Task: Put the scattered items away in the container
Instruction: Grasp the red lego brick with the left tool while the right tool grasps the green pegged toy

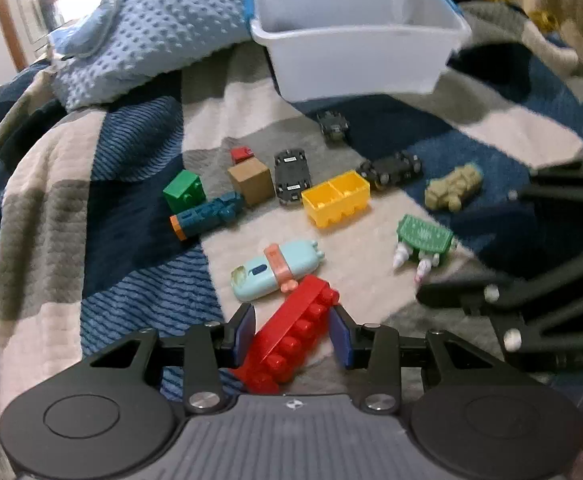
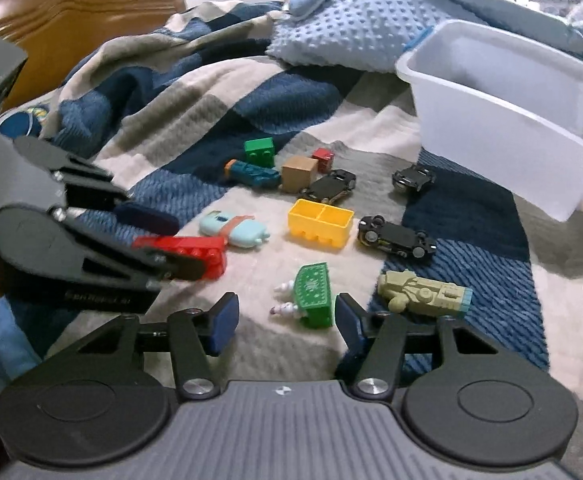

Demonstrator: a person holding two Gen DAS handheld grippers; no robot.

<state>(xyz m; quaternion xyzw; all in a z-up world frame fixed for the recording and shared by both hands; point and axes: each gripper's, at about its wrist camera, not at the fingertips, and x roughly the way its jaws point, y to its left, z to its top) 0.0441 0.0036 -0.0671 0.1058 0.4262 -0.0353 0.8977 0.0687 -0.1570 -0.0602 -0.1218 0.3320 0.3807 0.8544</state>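
A long red brick (image 1: 291, 340) lies on the checked quilt between the pads of my left gripper (image 1: 293, 332); the jaws are around it, with a gap on the right side, so the gripper is open. It also shows in the right wrist view (image 2: 187, 252). My right gripper (image 2: 285, 320) is open, its jaws around a green toy with white pegs (image 2: 311, 294), not closed. The white bin (image 1: 355, 36) stands at the back, empty as far as I see; it also shows in the right wrist view (image 2: 503, 116).
Scattered on the quilt: a light-blue toy (image 1: 275, 270), a yellow brick (image 1: 337, 198), a tan toy (image 1: 453, 188), several dark toy cars (image 1: 291, 176), a brown cube (image 1: 251, 180), a green brick (image 1: 183, 192), a teal toy (image 1: 207, 216). A dotted blue blanket (image 1: 159, 40) lies behind.
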